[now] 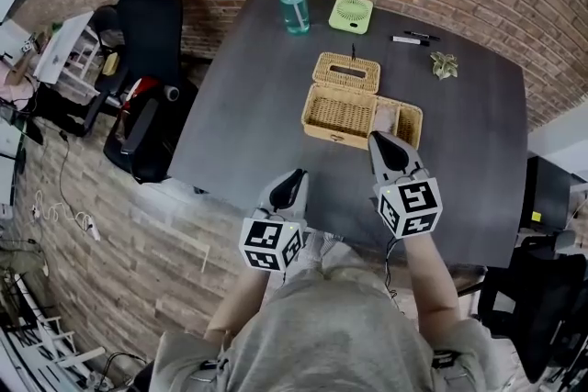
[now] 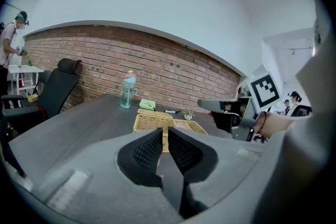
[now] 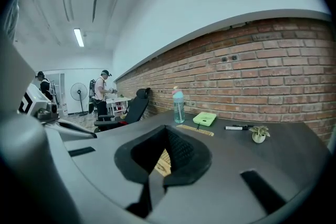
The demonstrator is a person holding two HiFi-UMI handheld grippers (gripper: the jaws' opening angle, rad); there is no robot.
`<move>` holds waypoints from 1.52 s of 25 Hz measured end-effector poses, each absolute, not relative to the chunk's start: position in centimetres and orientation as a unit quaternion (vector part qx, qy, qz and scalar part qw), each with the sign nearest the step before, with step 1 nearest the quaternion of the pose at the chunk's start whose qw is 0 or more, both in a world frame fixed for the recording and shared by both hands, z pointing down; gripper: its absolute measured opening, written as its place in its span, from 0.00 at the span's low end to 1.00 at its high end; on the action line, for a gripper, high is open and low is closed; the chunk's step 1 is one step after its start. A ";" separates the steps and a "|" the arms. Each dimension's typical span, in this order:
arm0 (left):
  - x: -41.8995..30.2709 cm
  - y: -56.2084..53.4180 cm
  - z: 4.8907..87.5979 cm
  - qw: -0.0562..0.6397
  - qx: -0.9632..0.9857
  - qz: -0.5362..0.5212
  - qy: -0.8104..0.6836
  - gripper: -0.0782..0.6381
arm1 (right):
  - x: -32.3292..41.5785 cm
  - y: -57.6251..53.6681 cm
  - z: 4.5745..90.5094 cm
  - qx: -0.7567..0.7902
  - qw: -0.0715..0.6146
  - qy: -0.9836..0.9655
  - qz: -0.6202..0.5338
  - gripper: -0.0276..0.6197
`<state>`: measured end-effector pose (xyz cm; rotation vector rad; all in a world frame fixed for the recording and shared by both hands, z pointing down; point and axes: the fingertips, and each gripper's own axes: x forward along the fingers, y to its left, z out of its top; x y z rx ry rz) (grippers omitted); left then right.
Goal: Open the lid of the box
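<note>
Wicker box sits about mid-table, woven interior showing. Its slotted lid looks swung back toward the far edge and lies just behind the box. A smaller wicker section adjoins on the right; I can't tell whether it belongs to the same box. Right gripper hangs at that section's near side, jaws pressed together and empty. Left gripper is by the near edge, apart from the box, jaws at a narrow slit with nothing between. Opening looks done, so the job now is clearing off: lift the right gripper up and back without clipping the wicker rim. Water bottle and green fan by the far edge pose no obstacle.
</note>
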<state>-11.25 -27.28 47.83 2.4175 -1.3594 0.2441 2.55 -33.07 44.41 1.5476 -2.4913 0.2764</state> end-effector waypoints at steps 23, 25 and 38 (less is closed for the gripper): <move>-16.5 -8.1 45.5 0.146 0.867 0.076 -0.471 0.15 | -3.7 -9.5 43.6 0.535 0.085 -0.837 0.073 0.05; -16.8 -6.8 45.2 0.143 0.867 0.075 -0.472 0.15 | -4.0 -7.9 43.5 0.537 0.080 -0.837 0.074 0.05; -18.8 -0.4 44.5 0.133 0.867 0.072 -0.476 0.15 | -6.8 -0.7 42.3 0.524 0.058 -0.848 0.058 0.05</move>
